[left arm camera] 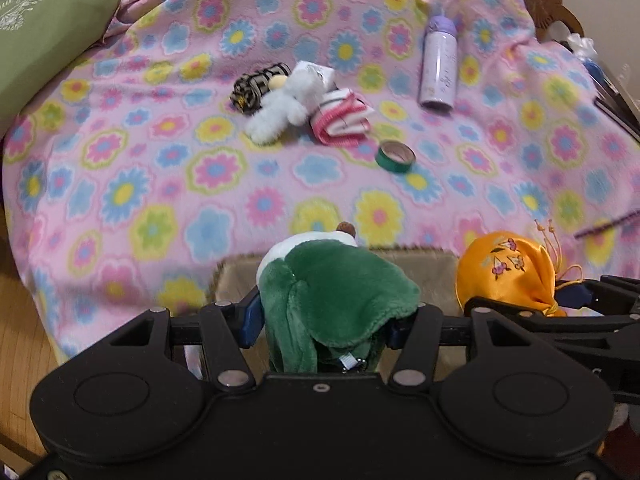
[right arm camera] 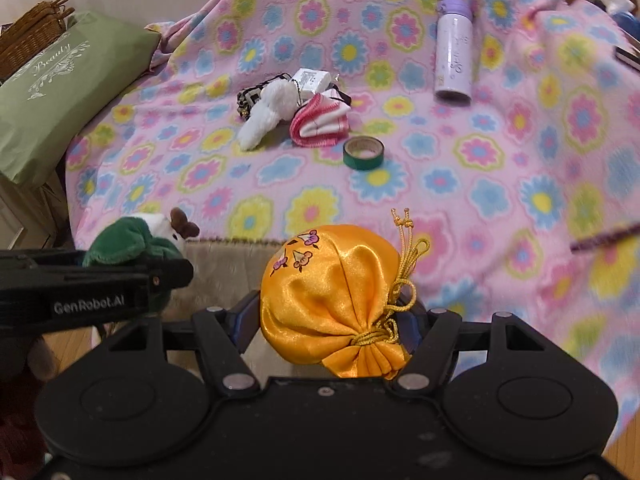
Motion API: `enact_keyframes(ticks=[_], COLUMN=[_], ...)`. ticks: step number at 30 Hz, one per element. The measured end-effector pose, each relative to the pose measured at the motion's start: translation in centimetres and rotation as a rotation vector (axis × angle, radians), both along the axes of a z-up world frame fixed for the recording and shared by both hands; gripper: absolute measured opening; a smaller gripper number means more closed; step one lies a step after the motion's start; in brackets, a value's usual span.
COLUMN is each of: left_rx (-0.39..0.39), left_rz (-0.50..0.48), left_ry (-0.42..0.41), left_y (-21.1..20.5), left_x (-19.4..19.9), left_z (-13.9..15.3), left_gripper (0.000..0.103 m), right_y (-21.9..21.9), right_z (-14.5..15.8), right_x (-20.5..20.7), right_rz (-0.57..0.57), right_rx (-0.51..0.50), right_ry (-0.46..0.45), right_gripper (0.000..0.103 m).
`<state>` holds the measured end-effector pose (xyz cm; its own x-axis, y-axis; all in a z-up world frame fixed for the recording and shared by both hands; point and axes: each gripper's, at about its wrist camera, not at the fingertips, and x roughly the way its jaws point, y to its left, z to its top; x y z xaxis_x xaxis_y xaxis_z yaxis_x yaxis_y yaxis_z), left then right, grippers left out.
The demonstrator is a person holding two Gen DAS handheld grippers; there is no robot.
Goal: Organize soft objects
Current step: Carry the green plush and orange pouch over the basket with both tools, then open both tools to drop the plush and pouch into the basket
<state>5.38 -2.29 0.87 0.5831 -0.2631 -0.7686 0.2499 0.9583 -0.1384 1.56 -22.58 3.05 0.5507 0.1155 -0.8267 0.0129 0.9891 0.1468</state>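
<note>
In the left wrist view, our left gripper [left arm camera: 326, 312] had its jaws clenched on a green plush toy [left arm camera: 336, 292], carried over a tan furry bin [left arm camera: 416, 260] at the near edge of the floral blanket [left arm camera: 160, 184]. Farther off lay a white plush [left arm camera: 280, 108], a pink striped cloth [left arm camera: 344, 120] and a dark patterned roll [left arm camera: 256, 86], touching one another in a small heap. Near them sat a green tape roll [left arm camera: 395, 156], and to the far right a purple bottle [left arm camera: 439, 64] lay.

In the right wrist view, our right gripper [right arm camera: 330, 316] was grasping an orange satin pouch [right arm camera: 332, 300] above the same bin [right arm camera: 224, 264].

We judged the sorting underway: two soft things were in hand but not yet dropped, and the heap was left untouched.
</note>
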Motion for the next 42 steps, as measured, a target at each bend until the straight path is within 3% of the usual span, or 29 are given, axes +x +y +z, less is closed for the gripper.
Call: enact_keyframes(ticks=[14, 21, 29, 42], left_rx=[0.014, -0.008, 0.020, 0.040], left_rz=[0.037, 0.079, 0.081, 0.096], left_ry=[-0.006, 0.071, 0.069, 0.090], left_y=[0.5, 1.3, 1.0, 1.4], left_x=[-5.3, -5.1, -5.4, -5.3], left_z=[-0.2, -1.6, -1.6, -2.1], left_gripper=[0.053, 0.053, 0.054, 0.059], right_y=[-0.6, 0.4, 1.2, 1.7], right_z=[2.6, 2.7, 1.5, 1.3], right_x=[-6.0, -6.0, -5.3, -4.9], right_rz=[-0.026, 0.028, 0.077, 0.090], right_rx=[0.018, 0.002, -0.004, -0.026], right_ry=[-0.011, 0.012, 0.084, 0.087], right_gripper=[0.068, 0.068, 0.068, 0.066])
